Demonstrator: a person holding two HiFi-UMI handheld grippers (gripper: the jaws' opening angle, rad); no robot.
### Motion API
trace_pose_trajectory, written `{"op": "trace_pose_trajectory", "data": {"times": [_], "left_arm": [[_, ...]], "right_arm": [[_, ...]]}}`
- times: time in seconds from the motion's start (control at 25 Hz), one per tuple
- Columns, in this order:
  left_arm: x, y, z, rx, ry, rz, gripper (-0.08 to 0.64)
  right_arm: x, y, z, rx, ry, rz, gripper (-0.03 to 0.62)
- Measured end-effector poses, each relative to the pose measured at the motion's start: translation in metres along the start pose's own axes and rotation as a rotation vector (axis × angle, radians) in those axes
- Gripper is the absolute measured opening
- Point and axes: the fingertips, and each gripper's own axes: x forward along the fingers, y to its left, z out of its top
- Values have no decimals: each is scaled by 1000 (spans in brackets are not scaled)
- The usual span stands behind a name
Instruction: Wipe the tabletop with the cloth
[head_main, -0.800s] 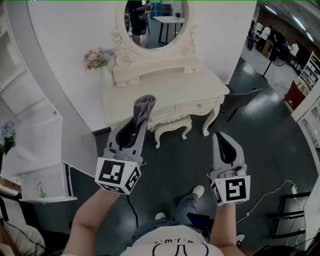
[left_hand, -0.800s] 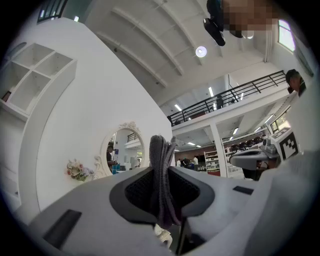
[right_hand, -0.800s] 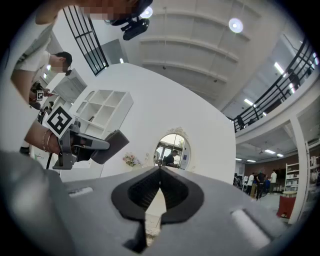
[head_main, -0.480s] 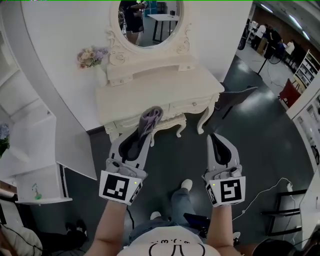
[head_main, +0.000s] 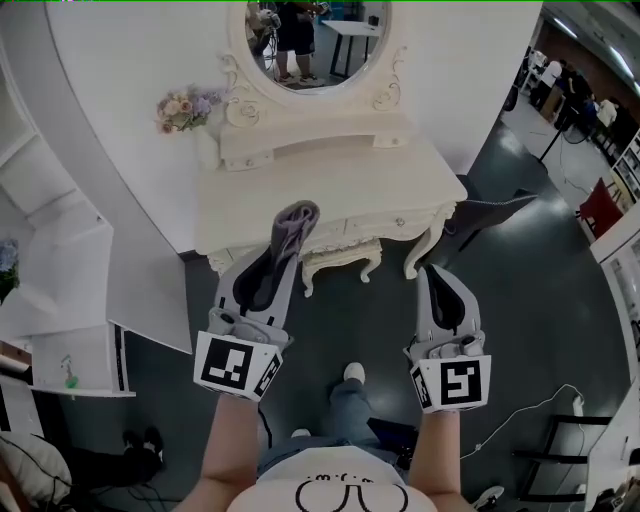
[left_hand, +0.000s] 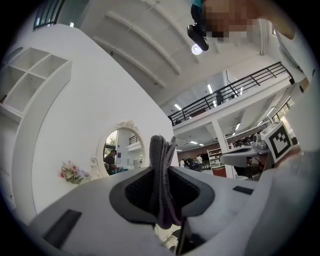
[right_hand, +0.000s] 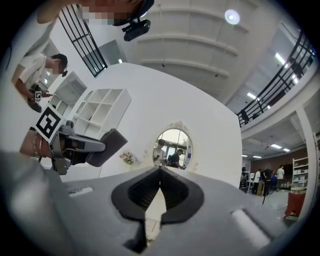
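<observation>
A grey folded cloth (head_main: 294, 224) sticks up out of my left gripper (head_main: 283, 254), which is shut on it. In the left gripper view the cloth (left_hand: 161, 170) stands pinched between the two dark pads. The white dressing table (head_main: 330, 190) lies ahead and below, and its tabletop is beyond the cloth, not touching it. My right gripper (head_main: 438, 273) hangs over the dark floor in front of the table's right leg. Its jaws are shut on nothing, the pads (right_hand: 172, 190) meeting at the tip. Both grippers are held in the air.
An oval mirror (head_main: 315, 40) stands at the table's back, with a vase of flowers (head_main: 185, 108) at its left corner. A small white stool (head_main: 340, 262) is tucked under the table. White shelving (head_main: 60, 300) stands to the left. A cable (head_main: 520, 410) runs across the floor at right.
The head view has shifted and the dressing table now sits a little further right and lower. The left gripper, with the cloth in it, has risen slightly. The right gripper has barely moved.
</observation>
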Motion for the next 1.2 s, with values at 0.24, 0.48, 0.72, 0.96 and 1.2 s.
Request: {"op": "trace_pose_trajectory", "data": {"times": [0.24, 0.48, 0.72, 0.96, 1.2], "left_arm": [[65, 3, -7, 30, 9, 86, 83], [129, 2, -20, 84, 41, 144, 83], [168, 14, -33, 73, 43, 219, 83], [182, 36, -43, 32, 62, 300, 83], [192, 68, -58, 30, 100, 372, 83]], "right_arm": [[49, -58, -16, 16, -26, 30, 2], [96, -118, -31, 31, -46, 86, 2], [135, -153, -52, 63, -51, 126, 2], [167, -158, -68, 75, -43, 191, 2], [201, -151, -88, 102, -15, 236, 2]]}}
